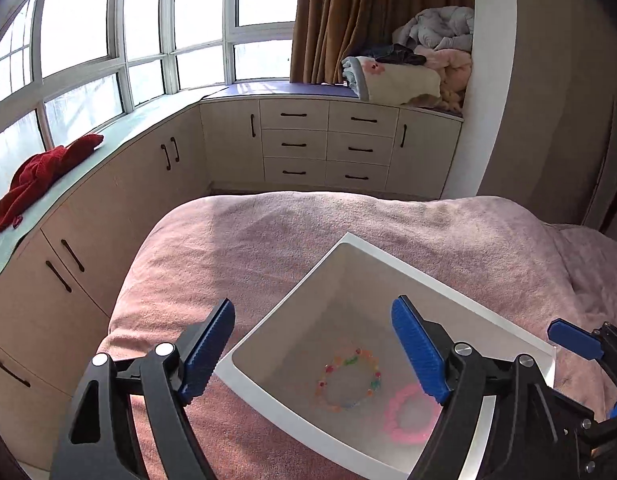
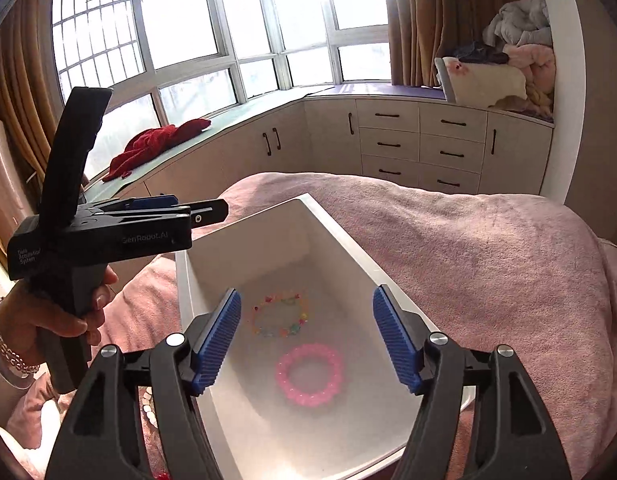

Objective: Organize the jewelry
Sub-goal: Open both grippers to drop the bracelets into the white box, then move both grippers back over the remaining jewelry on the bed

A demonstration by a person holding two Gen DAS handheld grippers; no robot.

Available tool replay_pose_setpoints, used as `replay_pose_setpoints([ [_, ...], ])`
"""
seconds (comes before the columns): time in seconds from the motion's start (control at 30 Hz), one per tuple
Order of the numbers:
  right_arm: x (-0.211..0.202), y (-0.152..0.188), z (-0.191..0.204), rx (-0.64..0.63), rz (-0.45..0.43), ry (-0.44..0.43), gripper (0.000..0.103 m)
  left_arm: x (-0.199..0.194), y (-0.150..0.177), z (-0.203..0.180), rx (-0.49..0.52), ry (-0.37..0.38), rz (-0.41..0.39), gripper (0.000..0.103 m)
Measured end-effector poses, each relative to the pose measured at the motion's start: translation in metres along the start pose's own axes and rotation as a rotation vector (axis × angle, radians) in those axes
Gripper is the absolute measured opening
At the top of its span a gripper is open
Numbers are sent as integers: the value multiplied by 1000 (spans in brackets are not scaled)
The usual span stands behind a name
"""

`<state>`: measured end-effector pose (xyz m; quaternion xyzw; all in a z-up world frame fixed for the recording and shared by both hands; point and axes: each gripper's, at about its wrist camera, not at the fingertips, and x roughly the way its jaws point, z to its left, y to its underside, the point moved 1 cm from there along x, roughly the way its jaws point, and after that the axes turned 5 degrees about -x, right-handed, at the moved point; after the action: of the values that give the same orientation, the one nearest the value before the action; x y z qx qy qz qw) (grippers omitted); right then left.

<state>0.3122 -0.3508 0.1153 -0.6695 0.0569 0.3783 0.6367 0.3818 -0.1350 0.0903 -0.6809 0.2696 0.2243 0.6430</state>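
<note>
On the far left, a red cloth (image 1: pixel 44 178) lies crumpled on the window ledge above the cream cabinets (image 1: pixel 324 144). Nearer, the left claw (image 1: pixel 312 354) hangs wide apart and empty, its left blue pad (image 1: pixel 207 350) over the pink bedspread (image 1: pixel 244 248) and its right pad over the white box (image 1: pixel 292 292). In the right wrist view, this same tool shows from the side, gripped by a hand (image 2: pixel 68 320) with a beaded band at the wrist.

The box sits on the bed, open at the top. Inside it, on the floor, lies a multicoloured bead bracelet (image 1: pixel 348 380), and just to its right a pink bracelet (image 1: pixel 408 416); the two lie close, apparently not touching.

The right claw (image 2: pixel 306 340) is likewise spread wide, holding nothing, poised over the box with both bracelets between its pads. A heap of folded blankets (image 1: pixel 420 68) rests on the window seat at the far right.
</note>
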Motion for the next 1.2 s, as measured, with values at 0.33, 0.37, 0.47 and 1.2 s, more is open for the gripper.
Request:
replay_pose_setpoints([
  [0.33, -68, -17, 67, -140, -219, -66, 93, -115, 9, 47, 66, -69, -234, 92],
  [0.37, -74, -17, 76, -150, -229, -82, 97, -125, 14, 53, 73, -70, -246, 94],
  [0.47, -82, -15, 98, -159, -242, -139, 98, -148, 30, 73, 80, -67, -259, 98],
  [1.2, 23, 96, 206, -389, 91, -230, 96, -134, 180, 167, 119, -150, 30, 99],
])
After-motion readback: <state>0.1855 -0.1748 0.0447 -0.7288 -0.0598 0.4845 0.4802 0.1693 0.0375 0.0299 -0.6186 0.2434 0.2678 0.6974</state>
